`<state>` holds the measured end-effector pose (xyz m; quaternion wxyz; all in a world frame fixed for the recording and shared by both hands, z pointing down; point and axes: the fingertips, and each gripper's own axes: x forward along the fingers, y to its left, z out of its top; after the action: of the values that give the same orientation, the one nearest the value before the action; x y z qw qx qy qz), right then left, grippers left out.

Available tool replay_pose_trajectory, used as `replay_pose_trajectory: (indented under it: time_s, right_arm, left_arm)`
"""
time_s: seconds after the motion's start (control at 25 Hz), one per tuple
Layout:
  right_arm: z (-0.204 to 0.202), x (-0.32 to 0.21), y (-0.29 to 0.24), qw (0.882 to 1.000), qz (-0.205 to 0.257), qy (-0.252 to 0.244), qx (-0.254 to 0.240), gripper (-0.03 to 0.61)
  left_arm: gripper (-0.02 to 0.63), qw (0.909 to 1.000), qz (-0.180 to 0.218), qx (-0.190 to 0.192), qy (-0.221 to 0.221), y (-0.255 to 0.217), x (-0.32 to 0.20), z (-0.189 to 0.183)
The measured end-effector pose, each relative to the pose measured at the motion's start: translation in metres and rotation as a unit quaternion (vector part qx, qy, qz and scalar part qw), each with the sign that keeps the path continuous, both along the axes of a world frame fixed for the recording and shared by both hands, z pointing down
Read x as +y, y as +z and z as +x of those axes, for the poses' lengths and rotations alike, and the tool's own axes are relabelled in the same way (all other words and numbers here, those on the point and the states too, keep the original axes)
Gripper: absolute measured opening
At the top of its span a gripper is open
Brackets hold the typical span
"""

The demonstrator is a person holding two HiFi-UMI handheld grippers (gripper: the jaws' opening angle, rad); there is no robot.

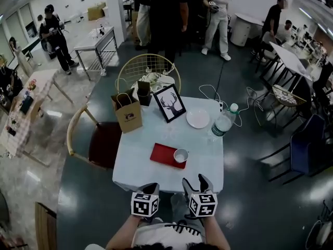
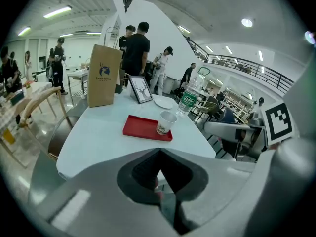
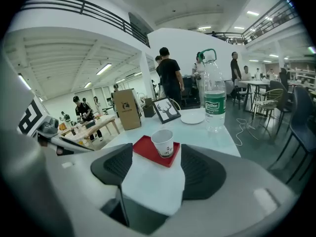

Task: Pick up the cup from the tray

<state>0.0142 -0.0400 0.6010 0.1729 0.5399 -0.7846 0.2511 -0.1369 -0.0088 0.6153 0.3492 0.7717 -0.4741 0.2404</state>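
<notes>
A white paper cup (image 1: 180, 155) stands upright on the right end of a red tray (image 1: 162, 153), near the front of the white table (image 1: 136, 163). Both grippers hover at the table's near edge, short of the tray. My left gripper (image 1: 150, 188) is shut with nothing in it; in the left gripper view (image 2: 159, 154) the cup (image 2: 166, 122) and tray (image 2: 140, 127) lie ahead of it. My right gripper (image 1: 196, 180) stands open and empty. The right gripper view (image 3: 155, 164) shows the cup (image 3: 164, 142) straight ahead beyond the gap, on the tray (image 3: 144, 149).
Further back on the table are a brown paper bag (image 1: 128, 113), a framed deer picture (image 1: 169, 103), a white plate (image 1: 197, 117) and a water bottle (image 1: 222, 123). A red-seated chair (image 1: 101, 142) stands at the left, a wire chair (image 1: 148, 66) behind. People stand further off.
</notes>
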Motion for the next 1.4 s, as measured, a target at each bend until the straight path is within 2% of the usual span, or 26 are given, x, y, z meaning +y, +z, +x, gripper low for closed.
replay_pose_trajectory:
  time_s: [0.36,0.56,0.84,1.04,1.24,1.4]
  right_arm:
    - [-0.009,-0.050,0.009,0.999,0.003,-0.047,0.019,0.346]
    - [-0.017,-0.073,0.018,0.998,-0.001,-0.070,0.009,0.350]
    - [-0.024,-0.094,0.041,0.993,-0.027,-0.111,0.015,0.362]
    - [-0.043,-0.098,0.058,0.982,-0.030,-0.178,0.044,0.400]
    - [-0.043,-0.112,0.070,0.978,-0.042,-0.196,0.062,0.416]
    - [-0.046,-0.116,0.080,0.970,-0.034,-0.223,0.088,0.416]
  left_arm:
    - [0.000,0.9997,-0.020,-0.007,-0.011,0.009,-0.036,0.011]
    - [0.000,0.9992,-0.034,-0.011,-0.018,0.017,-0.056,0.015]
    - [0.000,0.9980,-0.052,-0.013,-0.033,0.025,-0.079,0.025]
    - [0.000,0.9949,-0.078,-0.032,-0.055,0.035,-0.078,0.018]
    - [0.000,0.9927,-0.092,-0.037,-0.069,0.040,-0.081,0.018]
    - [0.000,0.9912,-0.100,-0.040,-0.077,0.041,-0.085,0.021]
